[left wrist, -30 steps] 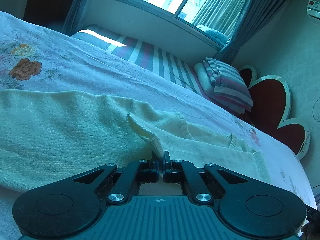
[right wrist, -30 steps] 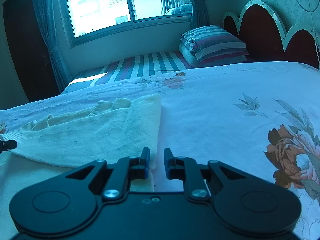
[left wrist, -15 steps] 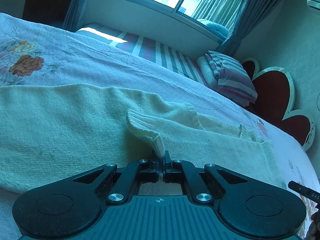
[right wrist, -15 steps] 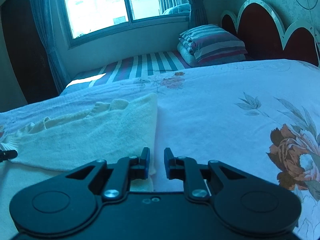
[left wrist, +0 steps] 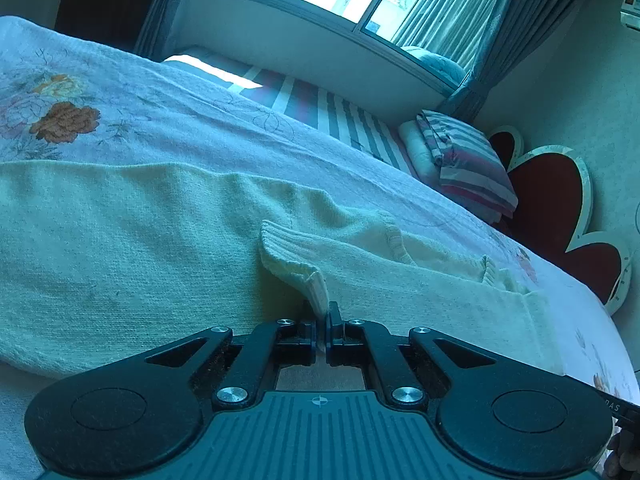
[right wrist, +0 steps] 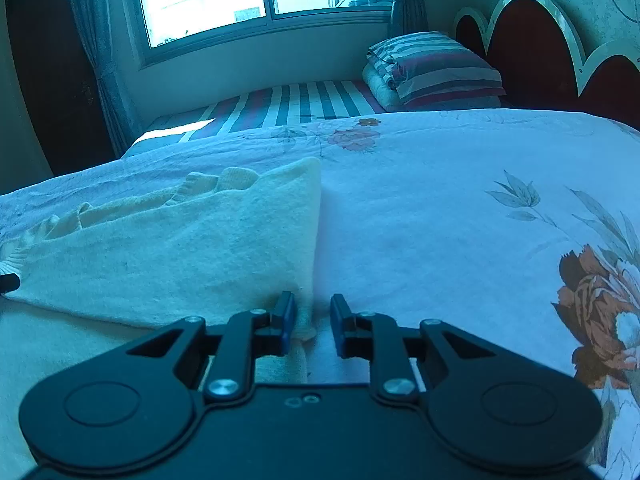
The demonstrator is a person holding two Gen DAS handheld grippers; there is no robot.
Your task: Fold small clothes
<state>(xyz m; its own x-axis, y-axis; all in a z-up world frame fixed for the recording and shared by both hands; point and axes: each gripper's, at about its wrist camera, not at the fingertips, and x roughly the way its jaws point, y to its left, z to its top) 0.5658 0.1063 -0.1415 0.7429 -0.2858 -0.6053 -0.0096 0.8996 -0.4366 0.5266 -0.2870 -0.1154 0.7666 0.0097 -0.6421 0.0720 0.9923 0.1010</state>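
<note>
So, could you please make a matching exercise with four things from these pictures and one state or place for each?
Things:
1. left gripper
2. right gripper
3. striped pillow
4. cream sweater

States or places:
A. spread on the floral bedcover
B. jaws apart
C. by the headboard
D. shut on a ribbed cuff

Pairs: 1-D, 2-B, 3-C, 4-A

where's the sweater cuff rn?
Left wrist view, center: the ribbed cuff is pinched in the left gripper, raised over the cream sweater on the bed.
</note>
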